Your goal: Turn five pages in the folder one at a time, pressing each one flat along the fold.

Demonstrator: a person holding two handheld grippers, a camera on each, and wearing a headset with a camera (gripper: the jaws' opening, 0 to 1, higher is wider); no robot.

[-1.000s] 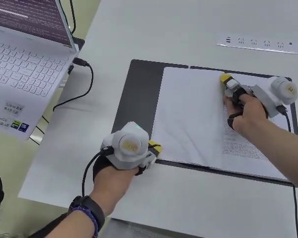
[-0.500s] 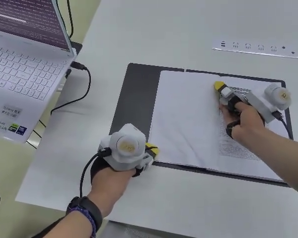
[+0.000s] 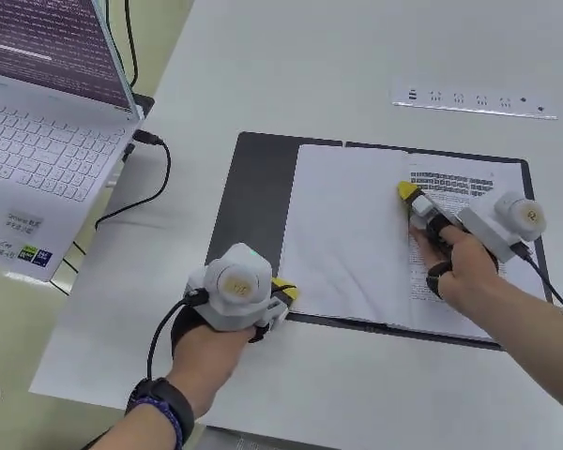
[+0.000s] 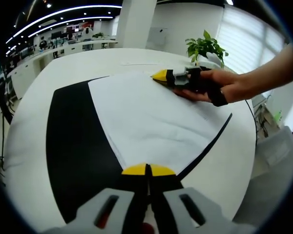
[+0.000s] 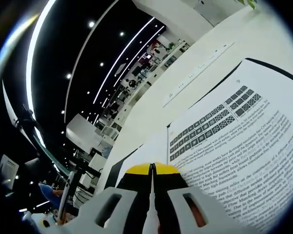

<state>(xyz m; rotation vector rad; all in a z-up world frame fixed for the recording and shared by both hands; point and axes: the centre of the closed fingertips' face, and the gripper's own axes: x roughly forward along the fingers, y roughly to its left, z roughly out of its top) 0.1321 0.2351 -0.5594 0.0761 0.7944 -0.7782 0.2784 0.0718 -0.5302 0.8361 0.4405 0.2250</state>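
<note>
Open on the smooth white table [image 3: 310, 66]: the flat matte black folder [image 3: 253, 187]. A slightly creased blank white sheet [image 3: 347, 225] lies left of the fold, a printed sheet [image 3: 460, 183] right of it. The right gripper [image 3: 406, 191], yellow-tipped jaws pressed together, rests at the fold. The left gripper [image 3: 286, 291], jaws likewise closed, sits at the blank sheet's near edge.

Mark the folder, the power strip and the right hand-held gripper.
folder [image 3: 253, 197], head view, bare black left cover.
power strip [image 3: 474, 101], head view, middle of its white body.
right hand-held gripper [image 3: 405, 191], head view, yellow tips near the fold.
</note>
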